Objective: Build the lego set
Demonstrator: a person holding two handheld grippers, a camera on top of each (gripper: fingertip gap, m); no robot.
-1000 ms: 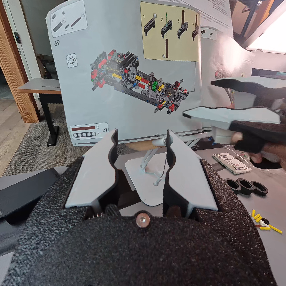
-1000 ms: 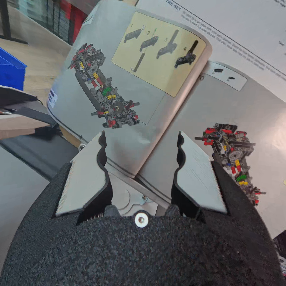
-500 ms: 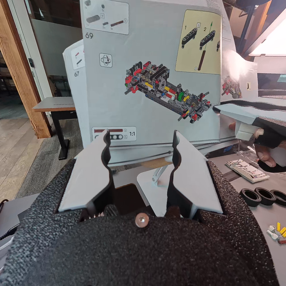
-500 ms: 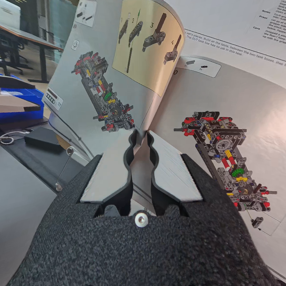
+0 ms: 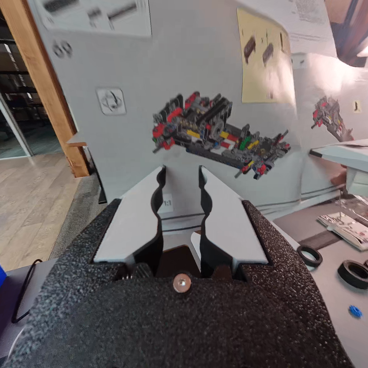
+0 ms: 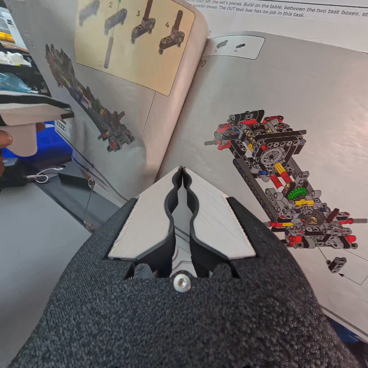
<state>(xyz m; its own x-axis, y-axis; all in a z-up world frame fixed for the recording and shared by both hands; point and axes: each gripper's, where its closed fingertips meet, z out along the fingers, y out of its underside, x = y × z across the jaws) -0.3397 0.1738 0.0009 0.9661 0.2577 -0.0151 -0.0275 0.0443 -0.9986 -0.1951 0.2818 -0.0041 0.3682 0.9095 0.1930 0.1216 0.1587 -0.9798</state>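
Note:
The open instruction booklet (image 5: 179, 79) stands upright on a white stand (image 5: 194, 244) and fills both views. Its left page (image 6: 119, 111) is curled over near the fold; the right page (image 6: 258, 99) lies flat. My right gripper (image 6: 182, 169) is shut, tips together at the foot of the curled page by the fold, apparently pinching it. It also shows in the left wrist view (image 5: 342, 153). My left gripper (image 5: 182, 169) is open and empty, close in front of the left page's lower part. It shows at the left edge of the right wrist view (image 6: 33, 111).
Black tyres (image 5: 309, 258) (image 5: 354, 274), a small blue piece (image 5: 355, 316) and a thin folded booklet (image 5: 346, 229) lie on the grey table to the right. A wire page holder (image 6: 88, 201) hangs off the stand. A blue bin (image 6: 51, 143) sits far left. Left tips to right tips: about 20 cm.
My right gripper has closed at the foot of the curled page near the fold. My left gripper has moved closer to the left page and its jaws have narrowed.

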